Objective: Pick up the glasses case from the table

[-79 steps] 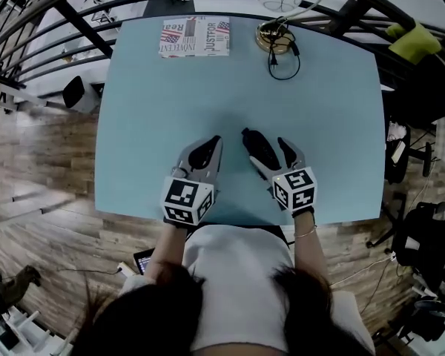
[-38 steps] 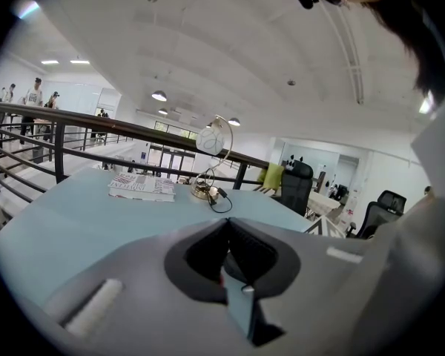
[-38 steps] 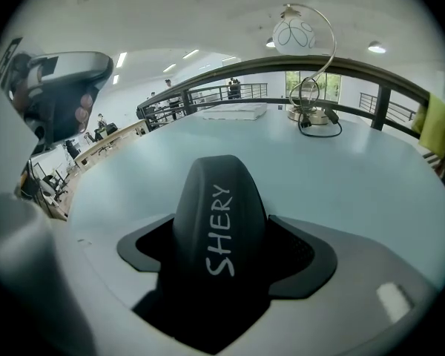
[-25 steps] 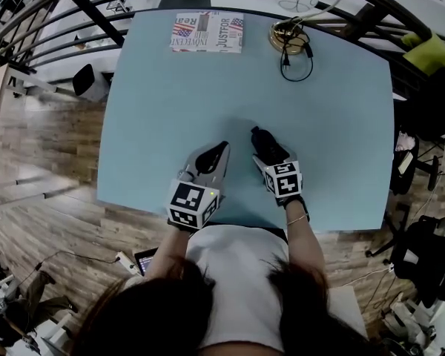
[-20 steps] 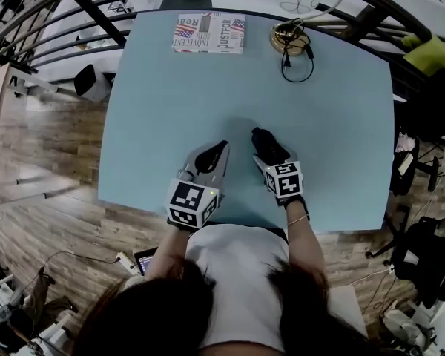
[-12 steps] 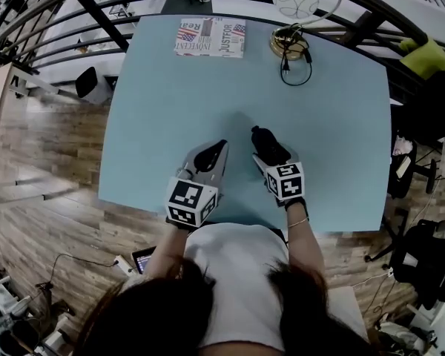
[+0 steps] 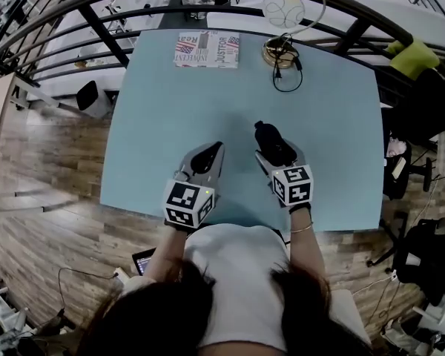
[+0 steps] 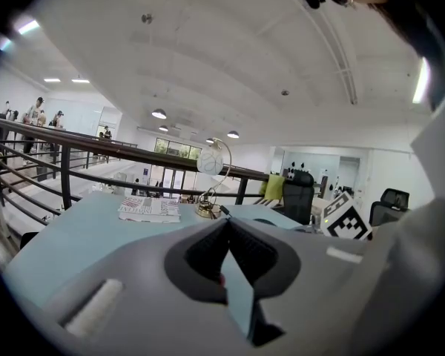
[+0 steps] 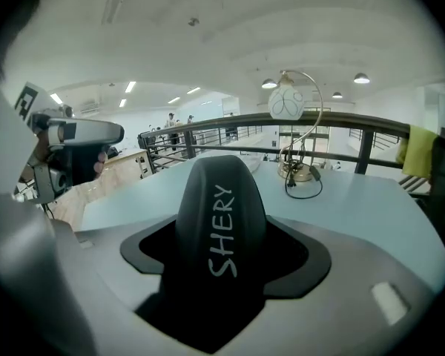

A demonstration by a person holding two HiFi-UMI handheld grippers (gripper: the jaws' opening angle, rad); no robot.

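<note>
Newspaper (image 7: 206, 49), lamp (image 7: 283, 9) beyond glasses case (image 7: 271, 141)

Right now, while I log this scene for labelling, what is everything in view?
table: one, light blue, centre of the head view.
glasses case: one, black, between the right gripper jaws.
newspaper: one, white with red and blue print, table's far edge.
lamp: one, gold base, white globe shade, right of the newspaper.
cord: one, black, looped by the lamp's base.
railing: one, black, beyond the table.
left gripper: one, grey, shut, empty.
right gripper: one, grey, shut on the glasses case.
</note>
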